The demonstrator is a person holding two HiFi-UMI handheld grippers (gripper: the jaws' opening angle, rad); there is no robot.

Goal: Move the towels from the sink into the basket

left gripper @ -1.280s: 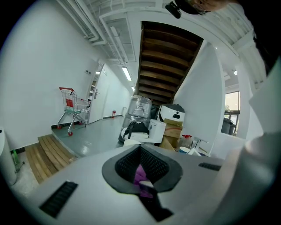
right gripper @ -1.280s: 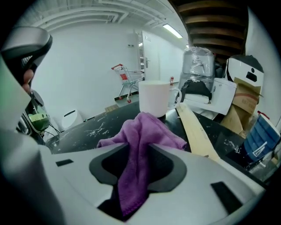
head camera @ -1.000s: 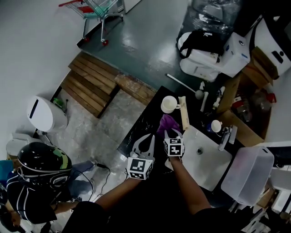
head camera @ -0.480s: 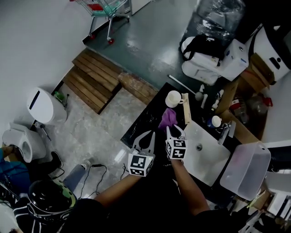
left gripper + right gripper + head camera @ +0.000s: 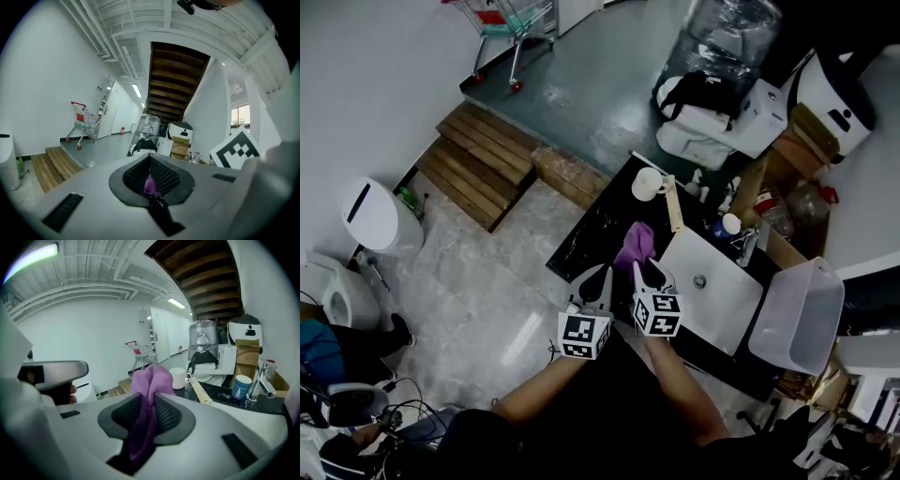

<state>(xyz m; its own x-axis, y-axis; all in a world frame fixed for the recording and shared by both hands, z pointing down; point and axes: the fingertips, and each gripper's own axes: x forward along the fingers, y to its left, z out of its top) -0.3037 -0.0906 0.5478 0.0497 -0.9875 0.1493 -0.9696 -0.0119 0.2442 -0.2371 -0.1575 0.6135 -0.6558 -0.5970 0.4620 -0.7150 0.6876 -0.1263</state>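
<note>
Bare white room with a grey floor. A black counter [image 5: 586,239] is carrying a white sink [image 5: 727,314], and a pale plastic basket [image 5: 797,319] is sitting just beside the sink on its right.

The right gripper [image 5: 650,273] is clamping its jaws on the purple towel [image 5: 636,246]. In the right gripper view the cloth is bunching up above the pads and trailing down between them. The towel is hanging over the counter, left of the sink and well apart from the basket.

The left gripper [image 5: 602,276] is hovering just beside it with its jaws drawn together. A purple sliver is showing in the slit, and I can't tell if it's pinched or just seen beyond.

The step looks like carrying, with the towel out of the sink and not yet in the basket. The next move is probably calling for a swing right across the sink, then opening over the basket. No other towel is showing in the sink.

Writing: nothing is reading. The blue cup [image 5: 242,386] has a label, too small. The shopping cart [image 5: 500,19] has a red panel, unreadable.
</note>
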